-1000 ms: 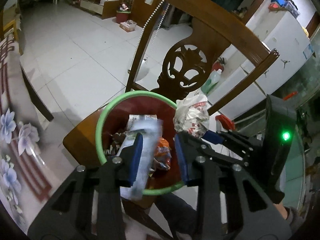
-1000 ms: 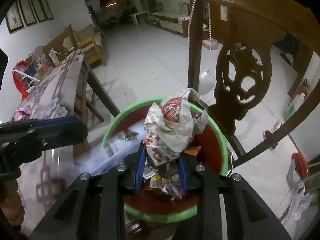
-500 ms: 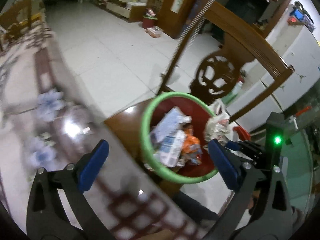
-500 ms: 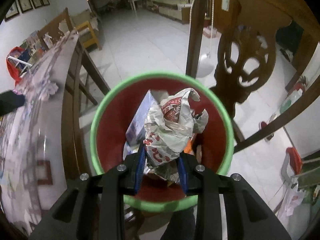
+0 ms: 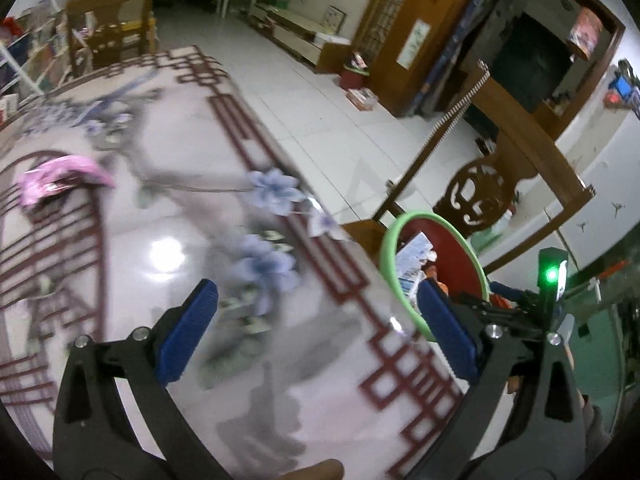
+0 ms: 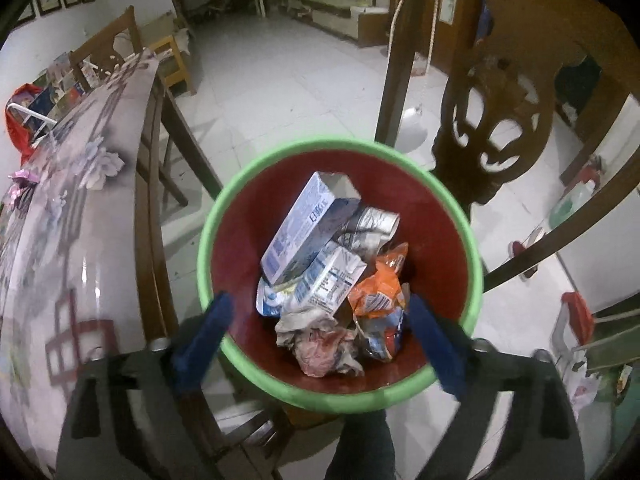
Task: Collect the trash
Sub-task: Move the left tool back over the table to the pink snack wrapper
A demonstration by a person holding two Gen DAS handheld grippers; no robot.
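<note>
right gripper (image 6: 316,336): jaws opening, empty, above green-rimmed red plastic bin (image 6: 340,400) | left gripper (image 5: 316,330): wide, empty | crumpled pink foil wrapper (image 5: 60,178): on bench (image 5: 280,380); likely light, crinkly; pinch its bunched middle

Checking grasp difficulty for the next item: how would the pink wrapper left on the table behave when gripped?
The pink wrapper looks crumpled and thin, so it is probably floppy and light. It would likely crush flat between the pads, and may slide on the glossy table if nudged.
</note>
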